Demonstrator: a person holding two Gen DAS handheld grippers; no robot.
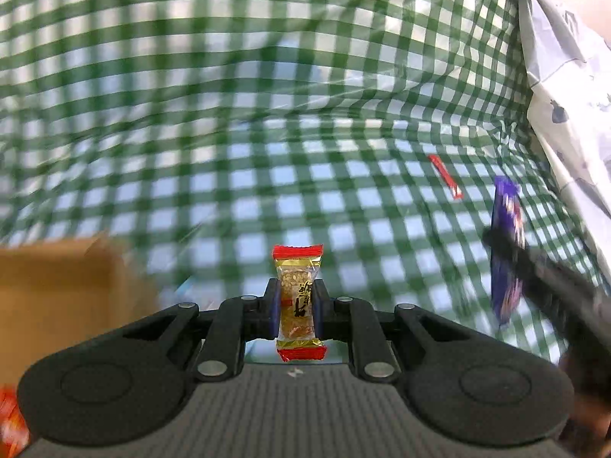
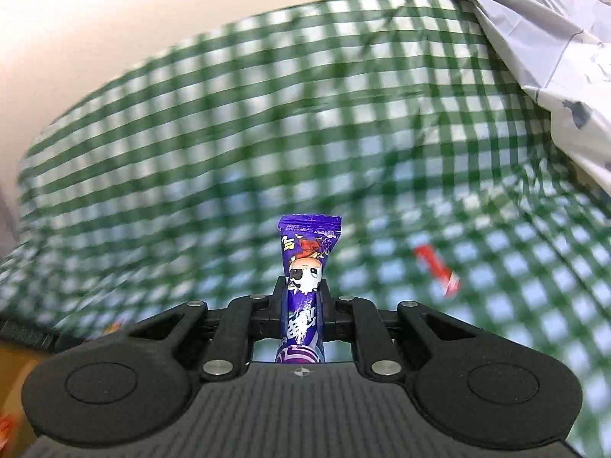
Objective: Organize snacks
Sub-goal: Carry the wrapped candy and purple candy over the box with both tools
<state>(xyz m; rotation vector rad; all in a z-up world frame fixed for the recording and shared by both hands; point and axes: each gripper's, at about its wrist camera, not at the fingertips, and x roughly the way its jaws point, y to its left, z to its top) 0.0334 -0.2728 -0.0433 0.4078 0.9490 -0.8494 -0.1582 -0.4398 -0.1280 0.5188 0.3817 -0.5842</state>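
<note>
The left hand-held gripper tilts steeply down toward the green checked cloth, its jaws closed narrow on a peanut candy with red ends. The candy stands upright between the 2 blue pads, its top sticking out above the fingertips and its lower end below them, clear of the cloth.

The right hand-held gripper points at a shallower angle over the same cloth. Its jaws pinch a purple snack packet upright, with the crimped top above the fingertips. In the left wrist view this gripper shows to the right of the peanut candy, dark and blurred, with the purple packet in it.

On the cloth, beyond and right of the peanut candy, lies 1 thin red stick packet, apart from both grippers; the right wrist view shows it too. A brown cardboard box sits to the candy's left, blurred. A crumpled white sheet with dark prints lies at the cloth's right edge. Nothing stands between either gripper and the cloth.
</note>
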